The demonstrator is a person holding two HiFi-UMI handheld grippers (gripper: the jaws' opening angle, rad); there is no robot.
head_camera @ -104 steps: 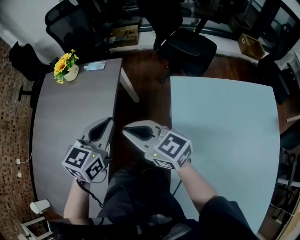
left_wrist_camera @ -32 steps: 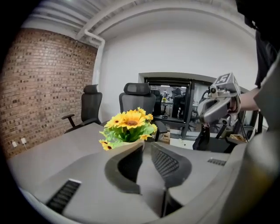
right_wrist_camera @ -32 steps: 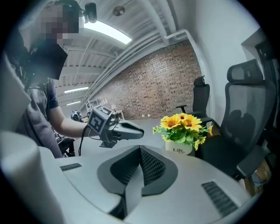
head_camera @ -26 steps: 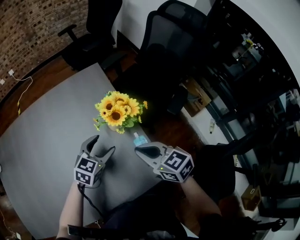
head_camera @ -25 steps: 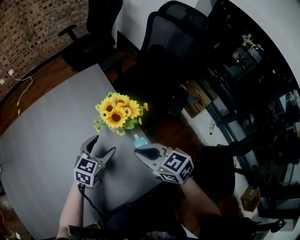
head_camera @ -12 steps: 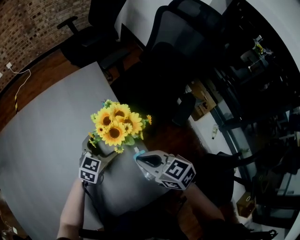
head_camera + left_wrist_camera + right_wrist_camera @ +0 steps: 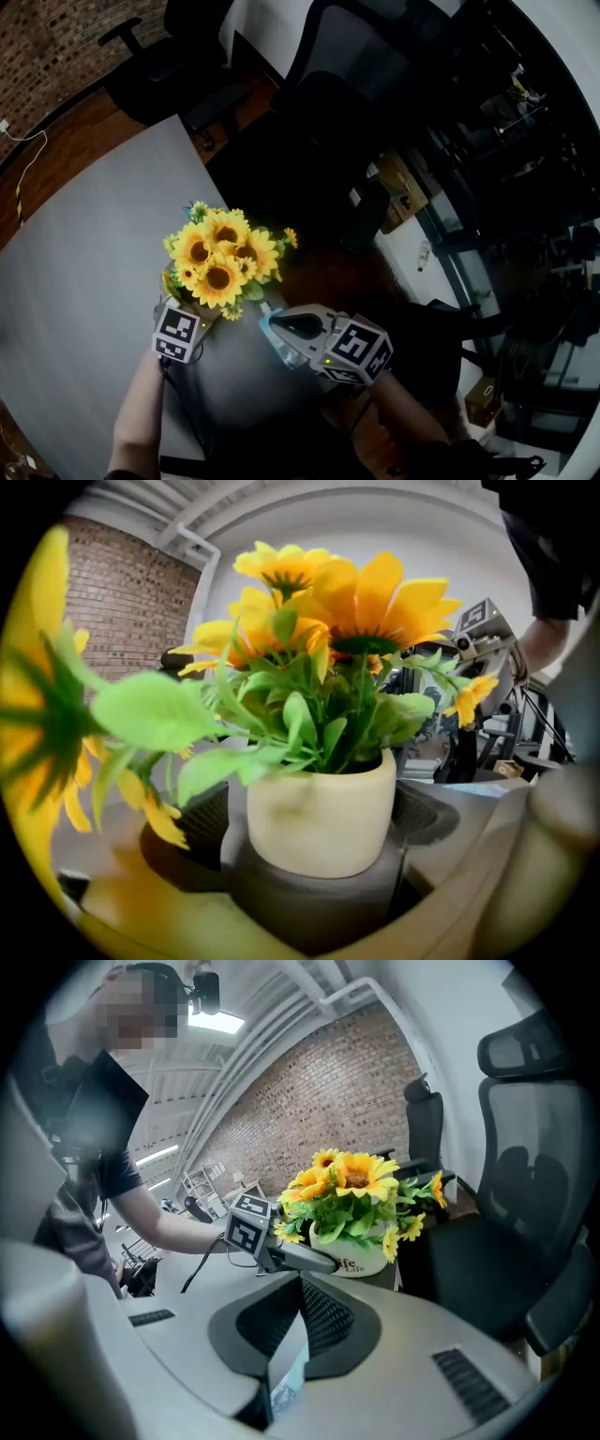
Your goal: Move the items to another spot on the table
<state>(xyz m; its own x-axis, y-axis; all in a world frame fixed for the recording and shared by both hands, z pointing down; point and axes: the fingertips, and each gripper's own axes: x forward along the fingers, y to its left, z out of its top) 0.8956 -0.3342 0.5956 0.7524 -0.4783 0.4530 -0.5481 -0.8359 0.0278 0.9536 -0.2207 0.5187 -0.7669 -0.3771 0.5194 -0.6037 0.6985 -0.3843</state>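
Left tongs: jaws stand wide apart and have just been opening. The cream flower pot sits between them. In the left gripper view the dark pads flank the pot's two sides closely and do not clamp it. The pot rests on the grey desk, close to the edge that faces the chairs.

Right tongs: jaws closed, their tips together. A pale flat packet shows in the gap beneath them. Cannot tell whether it is pinched or only lies under the jaws. These tongs are just beside the left pair and point toward the pot from the chair side.

Sunflowers: a full yellow bunch with green leaves spreads over the pot's rim and hides the left jaw tips from the head view. In the right gripper view the pot carries some dark lettering, too small to read in full.

Beyond the pot, a dark mesh office chair stands off the desk's edge. Farther back is a brick wall.
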